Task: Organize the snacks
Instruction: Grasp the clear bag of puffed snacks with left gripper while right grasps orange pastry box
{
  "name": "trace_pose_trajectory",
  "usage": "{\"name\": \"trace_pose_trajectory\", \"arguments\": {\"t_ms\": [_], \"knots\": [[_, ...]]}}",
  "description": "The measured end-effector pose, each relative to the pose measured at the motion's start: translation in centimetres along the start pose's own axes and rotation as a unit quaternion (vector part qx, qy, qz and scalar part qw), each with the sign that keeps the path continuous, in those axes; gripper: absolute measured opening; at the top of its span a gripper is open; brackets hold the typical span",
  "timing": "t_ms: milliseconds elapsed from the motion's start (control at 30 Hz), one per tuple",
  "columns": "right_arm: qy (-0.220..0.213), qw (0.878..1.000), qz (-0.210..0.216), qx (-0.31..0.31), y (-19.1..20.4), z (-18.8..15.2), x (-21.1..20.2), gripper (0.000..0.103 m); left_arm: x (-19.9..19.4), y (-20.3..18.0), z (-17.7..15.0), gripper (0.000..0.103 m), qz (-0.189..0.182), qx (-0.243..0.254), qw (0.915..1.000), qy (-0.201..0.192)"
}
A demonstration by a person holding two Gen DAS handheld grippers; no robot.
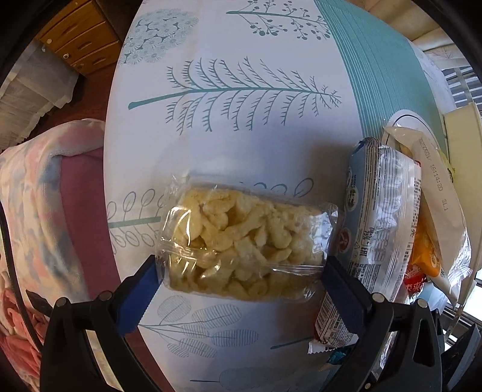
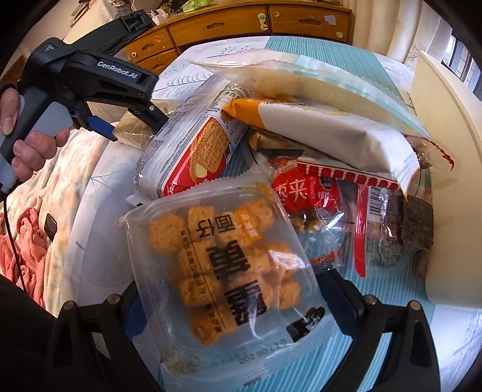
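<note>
My left gripper (image 1: 241, 280) is shut on a clear pack of pale puffed snacks (image 1: 238, 241), its blue pads pressed on both ends, just above the patterned tablecloth (image 1: 241, 105). My right gripper (image 2: 232, 304) is shut on a clear tray of golden fried snack pieces (image 2: 223, 271) with black lettering. Behind the tray lies a heap of snacks: a red biscuit pack (image 2: 192, 150), a white and orange bag (image 2: 316, 129) and a red packet (image 2: 304, 193). The same heap shows at the right of the left wrist view (image 1: 391, 211). The left gripper (image 2: 102, 126) shows in the right wrist view, upper left.
A cream box or bin wall (image 2: 446, 169) stands at the right of the heap. A wooden drawer cabinet (image 2: 241, 27) is behind the table. A bed with a pink and floral blanket (image 1: 36, 196) lies beside the table's left edge.
</note>
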State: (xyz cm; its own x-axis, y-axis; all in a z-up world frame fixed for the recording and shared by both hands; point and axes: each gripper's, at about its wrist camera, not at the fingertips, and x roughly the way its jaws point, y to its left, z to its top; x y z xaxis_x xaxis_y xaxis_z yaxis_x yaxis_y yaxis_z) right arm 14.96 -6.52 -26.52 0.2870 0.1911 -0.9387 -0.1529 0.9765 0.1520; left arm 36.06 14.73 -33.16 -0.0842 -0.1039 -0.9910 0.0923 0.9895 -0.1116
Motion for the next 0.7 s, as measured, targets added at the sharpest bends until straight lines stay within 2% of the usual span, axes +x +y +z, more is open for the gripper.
{"name": "trace_pose_trajectory", "arguments": {"t_ms": [200,367,700], "knots": [[0.01,1.0,0.007,0.009,-0.1,0.1,-0.3,0.09,-0.5,-1.6,-0.5,0.089,-0.003,-0.001,1.0,-0.006],[0.02,1.0,0.005,0.012,-0.2,0.5,-0.7,0.087,-0.9,-2.3,-1.4,0.088,0.0,-0.002,1.0,0.008],[0.052,0.999,0.01,0.006,0.4,0.6,-1.4,0.085,-4.3,-3.2,-4.8,0.088,0.012,-0.013,0.9998,0.006]]}}
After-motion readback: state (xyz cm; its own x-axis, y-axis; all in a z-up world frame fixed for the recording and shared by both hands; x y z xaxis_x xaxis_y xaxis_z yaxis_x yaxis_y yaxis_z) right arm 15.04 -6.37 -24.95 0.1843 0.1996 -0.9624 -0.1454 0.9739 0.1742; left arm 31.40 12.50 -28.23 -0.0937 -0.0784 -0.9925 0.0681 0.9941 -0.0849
